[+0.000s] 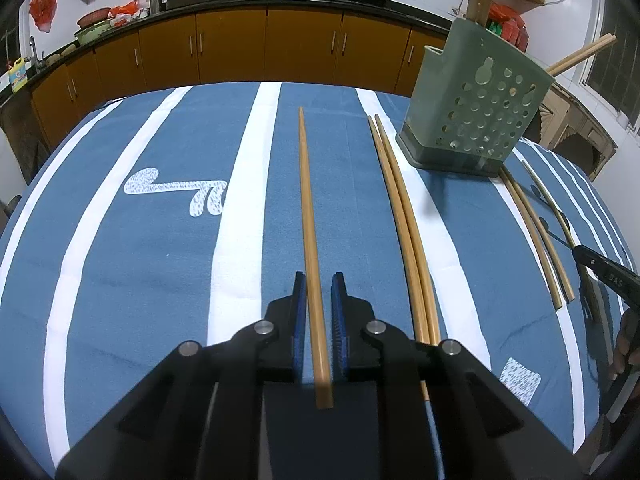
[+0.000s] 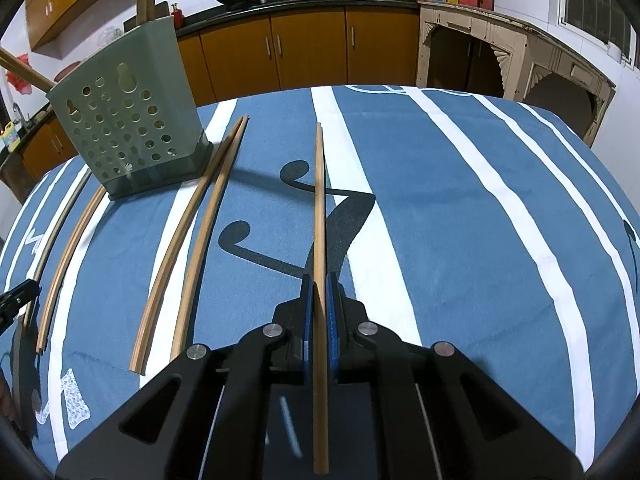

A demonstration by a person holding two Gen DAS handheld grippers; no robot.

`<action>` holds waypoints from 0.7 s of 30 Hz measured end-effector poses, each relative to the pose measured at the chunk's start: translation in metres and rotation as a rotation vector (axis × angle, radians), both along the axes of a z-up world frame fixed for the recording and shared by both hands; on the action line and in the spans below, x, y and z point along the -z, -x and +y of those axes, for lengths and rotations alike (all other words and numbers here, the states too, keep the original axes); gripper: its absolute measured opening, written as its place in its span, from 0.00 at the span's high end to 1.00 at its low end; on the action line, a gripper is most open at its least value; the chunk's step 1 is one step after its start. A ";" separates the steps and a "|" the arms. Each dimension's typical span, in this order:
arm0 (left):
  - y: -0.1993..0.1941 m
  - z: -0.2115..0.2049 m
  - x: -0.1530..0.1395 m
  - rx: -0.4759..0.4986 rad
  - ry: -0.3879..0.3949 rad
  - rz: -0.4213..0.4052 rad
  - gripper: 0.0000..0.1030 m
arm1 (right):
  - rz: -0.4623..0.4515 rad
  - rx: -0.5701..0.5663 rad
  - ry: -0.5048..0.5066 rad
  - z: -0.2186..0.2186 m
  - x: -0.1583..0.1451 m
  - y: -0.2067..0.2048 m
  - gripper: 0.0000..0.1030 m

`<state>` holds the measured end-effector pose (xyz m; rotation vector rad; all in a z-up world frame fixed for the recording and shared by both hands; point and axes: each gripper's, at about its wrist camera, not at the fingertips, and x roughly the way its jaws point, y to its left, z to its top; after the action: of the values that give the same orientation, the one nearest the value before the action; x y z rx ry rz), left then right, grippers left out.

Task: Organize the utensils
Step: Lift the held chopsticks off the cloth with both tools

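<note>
In the left wrist view a wooden chopstick [image 1: 308, 208] lies lengthwise between the fingers of my left gripper [image 1: 319, 280]; the jaws stand slightly apart around it, with a gap on the right side. In the right wrist view my right gripper [image 2: 319, 280] is shut on another chopstick [image 2: 319, 208], which points away over the cloth. A green perforated utensil holder [image 1: 476, 104] stands on the table, also in the right wrist view [image 2: 128, 120], with chopsticks sticking out of its top. A chopstick pair [image 1: 400, 216] lies right of the left gripper.
More chopsticks [image 1: 536, 232] lie beyond the holder's base; in the right wrist view two pairs [image 2: 188, 236] lie left of the right gripper. The table carries a blue cloth with white stripes [image 1: 160, 240]. Kitchen cabinets [image 1: 240, 44] stand behind.
</note>
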<state>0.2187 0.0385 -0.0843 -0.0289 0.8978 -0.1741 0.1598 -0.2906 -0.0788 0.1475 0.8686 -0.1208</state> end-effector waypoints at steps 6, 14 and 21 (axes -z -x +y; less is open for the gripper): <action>0.000 -0.001 0.000 -0.002 -0.007 -0.003 0.86 | -0.007 -0.001 0.007 0.002 0.000 0.002 0.92; 0.000 -0.001 0.001 -0.009 -0.010 -0.004 0.85 | -0.008 -0.001 0.005 0.001 0.000 0.002 0.92; 0.000 -0.001 0.001 -0.009 -0.011 -0.003 0.85 | -0.008 -0.002 0.004 0.001 0.000 0.002 0.92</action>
<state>0.2188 0.0376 -0.0849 -0.0230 0.8951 -0.1606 0.1577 -0.2892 -0.0786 0.1435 0.8609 -0.1203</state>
